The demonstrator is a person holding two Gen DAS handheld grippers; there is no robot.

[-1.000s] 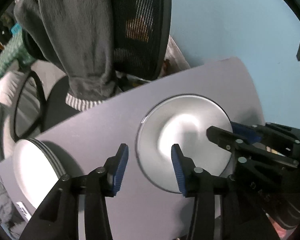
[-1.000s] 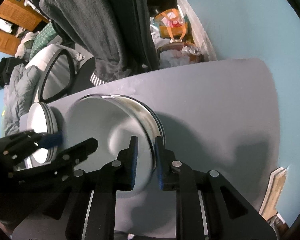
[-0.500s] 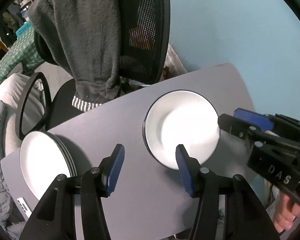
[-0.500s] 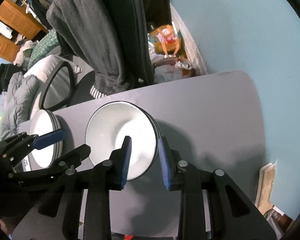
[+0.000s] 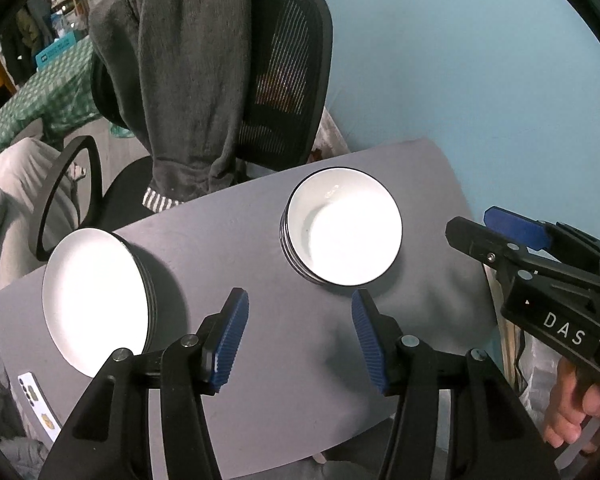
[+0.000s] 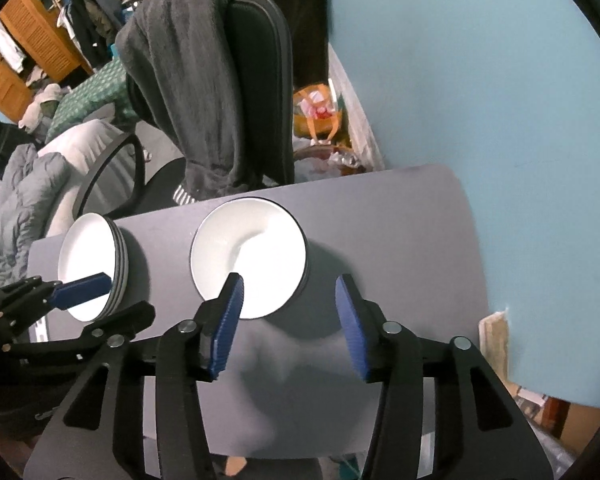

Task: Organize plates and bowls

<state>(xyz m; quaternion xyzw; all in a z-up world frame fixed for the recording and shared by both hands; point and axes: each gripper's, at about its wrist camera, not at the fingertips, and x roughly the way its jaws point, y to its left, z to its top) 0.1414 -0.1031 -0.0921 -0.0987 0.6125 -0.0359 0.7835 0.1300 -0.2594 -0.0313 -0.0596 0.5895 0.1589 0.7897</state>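
Both your tools hang spread and empty: left tool (image 5: 298, 336), right tool (image 6: 288, 326). The bowls (image 5: 342, 226) sit stacked mid-surface (image 5: 260, 400), the plates (image 5: 96, 300) left of them by the edge. Bump the plates and they could slide off.

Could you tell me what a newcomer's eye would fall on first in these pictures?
Two bright white stacks stand apart on the grey table: a stack of bowls near the middle and a stack of plates toward its left end. Both the left gripper and right gripper hang open and empty above the table. Behind it, a dark towel drapes over an office chair.
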